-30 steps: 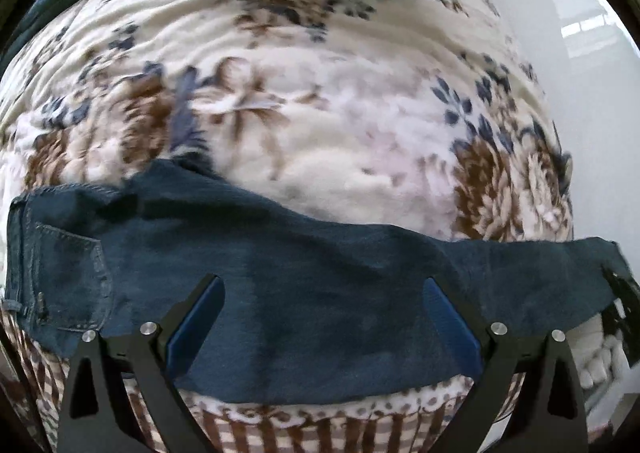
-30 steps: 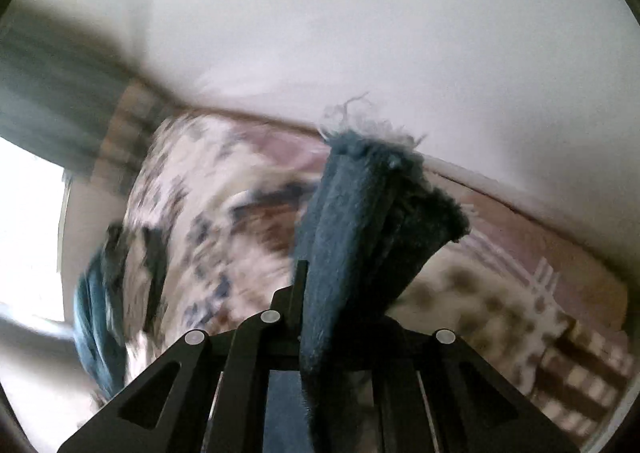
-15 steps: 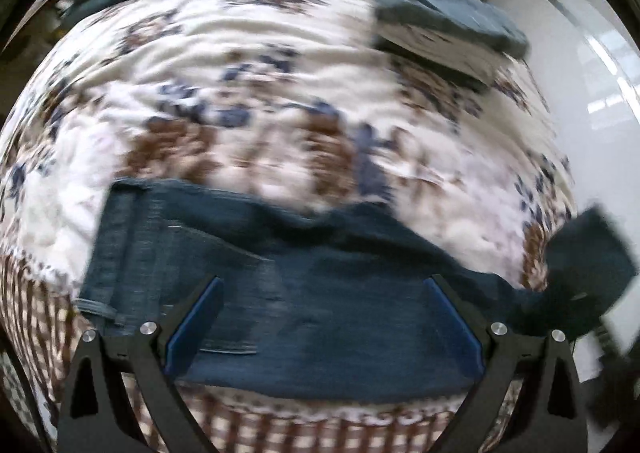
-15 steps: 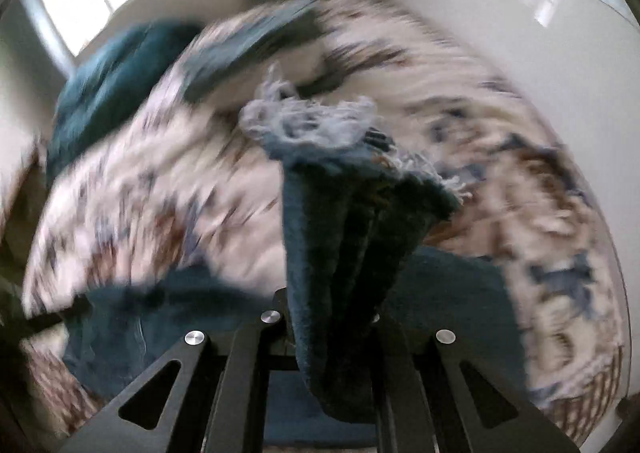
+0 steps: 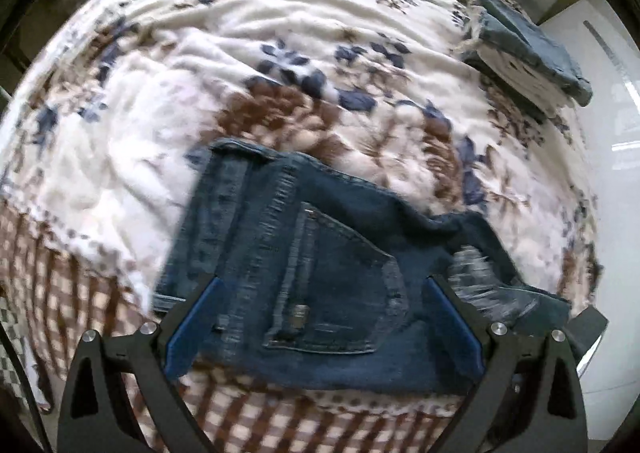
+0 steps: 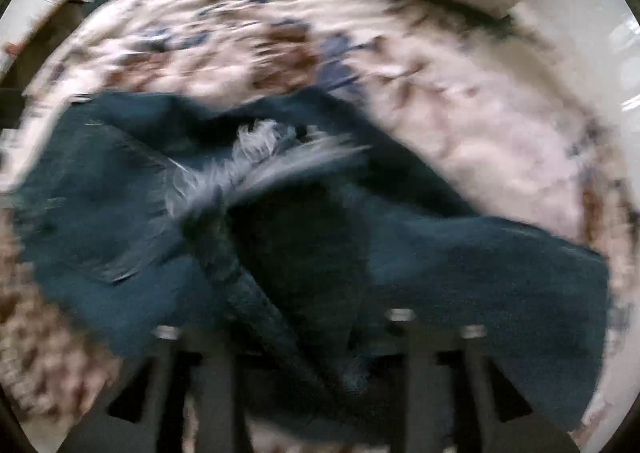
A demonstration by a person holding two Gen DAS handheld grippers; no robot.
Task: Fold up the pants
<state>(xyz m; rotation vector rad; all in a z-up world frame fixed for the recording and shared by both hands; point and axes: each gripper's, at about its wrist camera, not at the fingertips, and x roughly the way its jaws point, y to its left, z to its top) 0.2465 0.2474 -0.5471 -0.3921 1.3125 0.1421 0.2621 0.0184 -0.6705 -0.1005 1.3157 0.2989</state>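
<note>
No readable text, labels, brands, numbers or signs in either view

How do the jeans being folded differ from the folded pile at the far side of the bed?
The jeans lie near the front edge of the bed, loosely doubled, frayed hem flopped over the pocket end; the folded pile sits far back by the wall, a tidy, compact stack. The jeans are dark blue throughout; the pile shows paler blue-grey cloth on top of something whitish. Both rest on the floral bedspread.
</note>
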